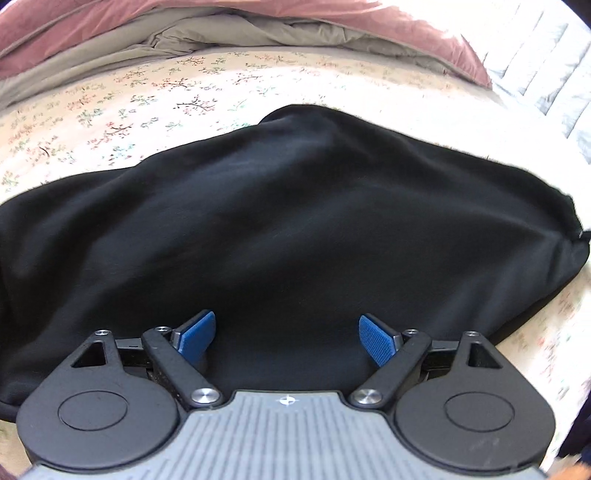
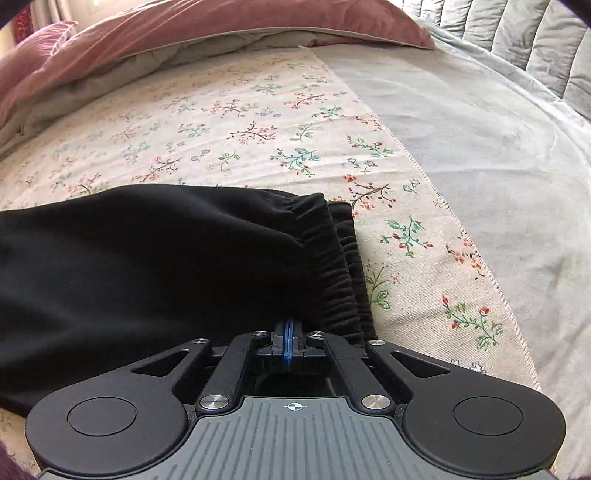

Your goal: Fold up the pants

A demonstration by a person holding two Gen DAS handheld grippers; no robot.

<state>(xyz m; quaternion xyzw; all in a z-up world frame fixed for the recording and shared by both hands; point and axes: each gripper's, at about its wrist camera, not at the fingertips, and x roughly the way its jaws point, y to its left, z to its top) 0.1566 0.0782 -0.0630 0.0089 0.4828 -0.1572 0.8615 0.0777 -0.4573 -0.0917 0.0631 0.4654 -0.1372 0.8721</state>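
Black pants (image 1: 280, 221) lie spread across a floral sheet (image 1: 155, 92) on the bed. My left gripper (image 1: 287, 338) hovers open over the near edge of the pants, its blue pads (image 1: 197, 334) wide apart with black cloth below them. In the right wrist view the pants (image 2: 147, 258) lie folded over, with the gathered elastic waistband (image 2: 340, 269) at their right end. My right gripper (image 2: 289, 328) is shut, its blue pads pressed together at the near edge of the cloth beside the waistband. Whether it pinches cloth is hidden.
A pink and grey duvet (image 2: 184, 33) is bunched along the far side of the bed. A pale grey bedspread (image 2: 480, 147) lies right of the floral sheet (image 2: 258, 122), with a quilted headboard (image 2: 535, 40) beyond it.
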